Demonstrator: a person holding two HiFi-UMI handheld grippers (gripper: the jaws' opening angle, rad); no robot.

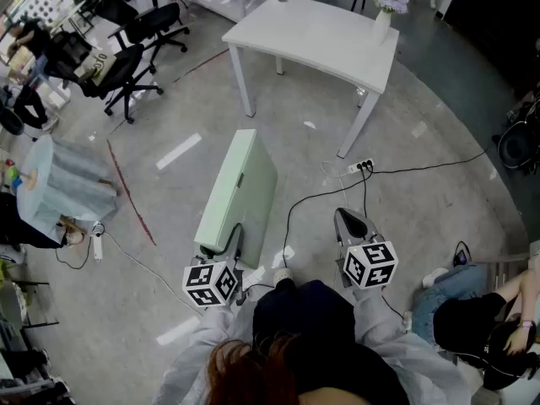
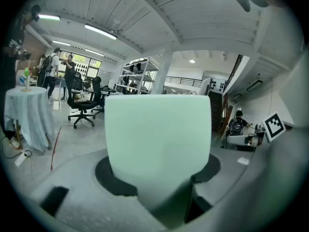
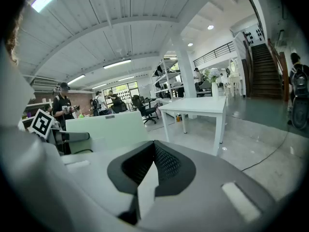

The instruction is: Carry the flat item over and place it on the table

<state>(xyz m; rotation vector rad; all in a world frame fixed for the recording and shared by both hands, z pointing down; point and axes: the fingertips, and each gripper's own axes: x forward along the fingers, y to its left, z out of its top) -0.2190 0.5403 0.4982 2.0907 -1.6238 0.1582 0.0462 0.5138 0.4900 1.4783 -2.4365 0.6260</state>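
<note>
Since the pale green board (image 1: 240, 194) is long and thin, the left gripper (image 1: 228, 245) is pinching it by its near end, w/ the rest sticking out toward 12 o'clock, clear of the floor. In the left gripper view the board is filling the gap betw. the jaws, both pressing on it. It's prob. being held at the end so the far edge can reach the tabletop first. The right gripper (image 1: 348, 224) is riding at the board's 3 o'clock, jaws pressed together on nothing, likely being kept free to steady things at set-down. The white table (image 1: 312, 34) is standing well apart at 12–1 o'clock, w/ a flower vase (image 1: 382, 11) on its right corner, so the bare left part is looking like the safer spot.
</note>
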